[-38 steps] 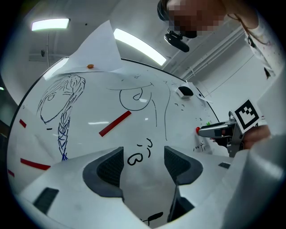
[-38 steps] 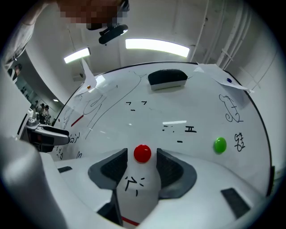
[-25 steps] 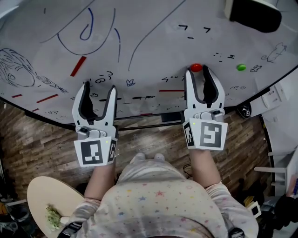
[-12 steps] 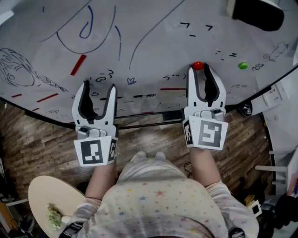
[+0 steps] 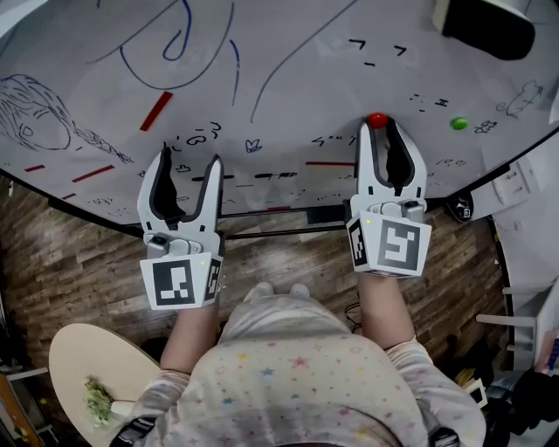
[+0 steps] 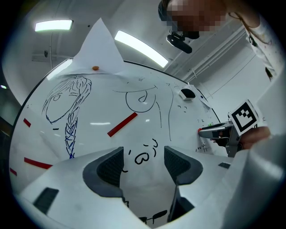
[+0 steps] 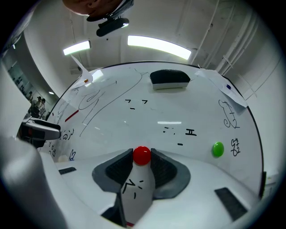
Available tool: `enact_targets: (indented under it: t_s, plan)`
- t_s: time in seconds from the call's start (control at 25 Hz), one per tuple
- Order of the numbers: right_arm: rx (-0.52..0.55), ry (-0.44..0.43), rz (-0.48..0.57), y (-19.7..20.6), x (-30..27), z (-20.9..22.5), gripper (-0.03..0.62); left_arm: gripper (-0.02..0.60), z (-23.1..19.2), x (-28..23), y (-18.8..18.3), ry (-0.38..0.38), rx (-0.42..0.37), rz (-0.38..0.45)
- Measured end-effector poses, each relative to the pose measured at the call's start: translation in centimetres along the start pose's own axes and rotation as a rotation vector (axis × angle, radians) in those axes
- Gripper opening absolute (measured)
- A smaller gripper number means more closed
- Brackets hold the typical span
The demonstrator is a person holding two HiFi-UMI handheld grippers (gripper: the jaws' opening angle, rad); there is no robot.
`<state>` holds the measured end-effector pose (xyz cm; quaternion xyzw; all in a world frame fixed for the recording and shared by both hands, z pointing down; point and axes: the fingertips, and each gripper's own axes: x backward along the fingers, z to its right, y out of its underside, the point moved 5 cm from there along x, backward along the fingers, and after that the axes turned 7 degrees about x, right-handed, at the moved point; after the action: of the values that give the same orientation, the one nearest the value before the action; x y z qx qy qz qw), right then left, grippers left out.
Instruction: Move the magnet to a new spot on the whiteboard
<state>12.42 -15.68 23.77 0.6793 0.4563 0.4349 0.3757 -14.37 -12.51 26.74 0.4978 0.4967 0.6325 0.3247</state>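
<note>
A small round red magnet sits on the whiteboard, near its lower edge. My right gripper has its fingertips at the magnet. In the right gripper view the red magnet lies between the dark pads, which touch it on both sides, so the gripper is shut on it. My left gripper stands open over the board's lower edge, with nothing between its fingers. The left gripper faces a small heart doodle.
A green magnet is to the right of the red one. A black eraser sticks to the board's upper right. Red strips and pen drawings cover the left part. A round beige table stands at lower left on the wood floor.
My right gripper has edged forward, so the red magnet now sits between its fingertips. The view has shifted slightly. The left gripper holds its pose.
</note>
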Motion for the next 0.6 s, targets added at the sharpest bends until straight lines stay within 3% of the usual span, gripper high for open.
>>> enact_targets:
  t_s: [0.6]
  plan:
    - [-0.035, -0.006, -0.011, -0.08, 0.09, 0.12, 0.123, 0.264, -0.12, 1.00, -0.17, 0.005, 0.007, -0.010]
